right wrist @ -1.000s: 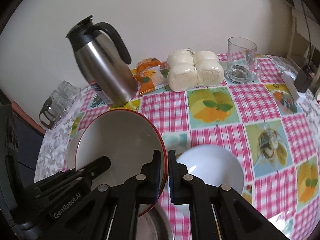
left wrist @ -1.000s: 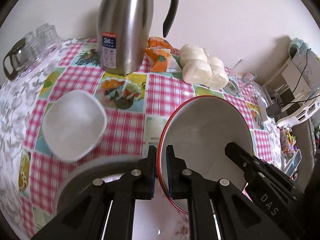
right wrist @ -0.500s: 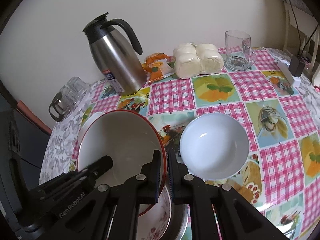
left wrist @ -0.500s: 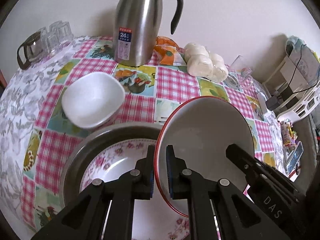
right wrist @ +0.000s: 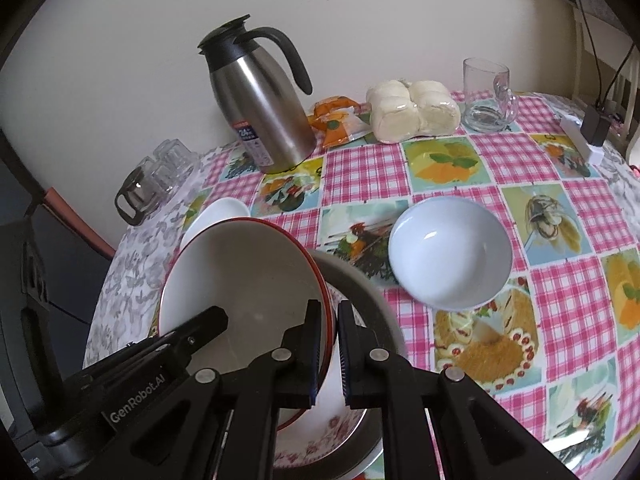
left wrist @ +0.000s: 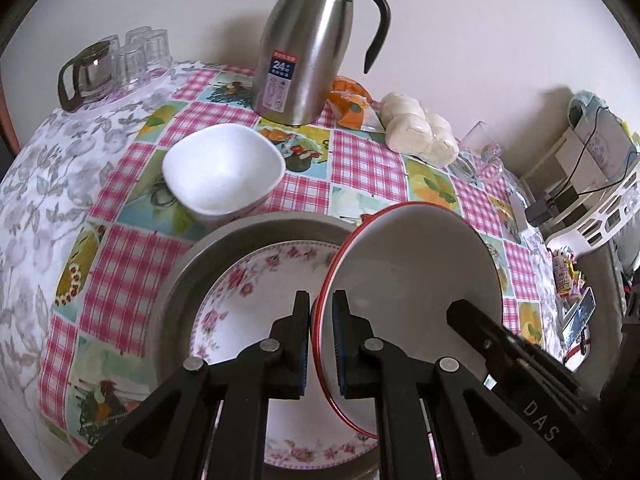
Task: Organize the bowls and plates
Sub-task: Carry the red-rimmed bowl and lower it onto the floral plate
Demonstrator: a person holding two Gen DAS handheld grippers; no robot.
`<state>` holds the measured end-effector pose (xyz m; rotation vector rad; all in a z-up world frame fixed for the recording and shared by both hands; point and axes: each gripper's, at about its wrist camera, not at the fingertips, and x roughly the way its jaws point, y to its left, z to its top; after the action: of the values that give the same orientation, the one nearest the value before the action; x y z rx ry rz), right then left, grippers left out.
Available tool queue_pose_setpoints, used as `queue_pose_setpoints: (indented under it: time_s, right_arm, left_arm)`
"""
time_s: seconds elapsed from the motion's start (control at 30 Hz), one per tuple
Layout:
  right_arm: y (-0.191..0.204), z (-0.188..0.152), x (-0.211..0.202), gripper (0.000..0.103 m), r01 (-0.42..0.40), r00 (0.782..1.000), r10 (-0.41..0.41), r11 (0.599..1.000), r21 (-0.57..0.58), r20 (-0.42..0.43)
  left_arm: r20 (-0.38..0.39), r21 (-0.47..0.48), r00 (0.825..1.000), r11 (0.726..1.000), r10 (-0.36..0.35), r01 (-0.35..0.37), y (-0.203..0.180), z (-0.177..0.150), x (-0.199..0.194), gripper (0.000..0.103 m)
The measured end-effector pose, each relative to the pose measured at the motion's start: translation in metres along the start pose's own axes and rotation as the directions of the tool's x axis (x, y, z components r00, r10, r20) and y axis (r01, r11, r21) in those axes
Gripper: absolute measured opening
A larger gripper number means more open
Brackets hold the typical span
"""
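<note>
Both grippers hold one red-rimmed white bowl (left wrist: 416, 264) by opposite sides of its rim, lifted above a floral plate (left wrist: 244, 292) that lies in a grey metal dish (left wrist: 192, 256). My left gripper (left wrist: 321, 312) is shut on the bowl's left rim. My right gripper (right wrist: 329, 320) is shut on its right rim; the bowl (right wrist: 240, 276) fills the left of that view. A white squarish bowl (left wrist: 222, 170) sits on the table behind the dish. A round white bowl (right wrist: 450, 250) sits to the right of the dish.
A steel thermos jug (left wrist: 308, 44) stands at the back by the wall, with orange snack packets (left wrist: 352, 102), wrapped buns (left wrist: 420, 128) and a glass mug (right wrist: 486, 96). A glass pot and tumblers (left wrist: 116, 64) stand at the back left. A charger (right wrist: 592, 128) lies at the right edge.
Both grippers have risen and pulled back with the red-rimmed bowl. The floral plate and grey dish under it have come into view, and more of the table shows.
</note>
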<state>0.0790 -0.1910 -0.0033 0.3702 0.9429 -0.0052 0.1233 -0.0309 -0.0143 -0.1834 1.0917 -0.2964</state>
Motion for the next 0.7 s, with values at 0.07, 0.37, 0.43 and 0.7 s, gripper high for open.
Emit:
queue_pose_setpoints:
  time_s: [0.07,0.37,0.43,0.7]
  right_arm:
    - [0.003,-0.005,-0.001,0.010,-0.004,1.000,0.004,1.000,-0.001,-0.006]
    - [0.018,-0.014,0.009,0.010,-0.012,0.999,0.011,1.000,-0.022,-0.035]
    - [0.022,-0.015,0.012,0.010,-0.016,0.999,0.015,1.000,-0.025,-0.042]
    - [0.029,-0.017,0.026,0.010,-0.016,0.997,0.014,1.000,-0.023,-0.070]
  left_arm:
    - [0.005,-0.011,1.000,1.000,0.001,-0.001,0.005,-0.002,-0.004,0.010]
    - [-0.008,-0.052,1.000,0.998,0.023,-0.023,0.024,-0.003,-0.004,0.010]
    - [-0.009,-0.056,0.999,0.998,0.031,-0.031,0.027,-0.003,-0.004,0.010]
    - [-0.026,-0.069,0.998,0.996,0.050,-0.052,0.036,0.000,0.001,0.011]
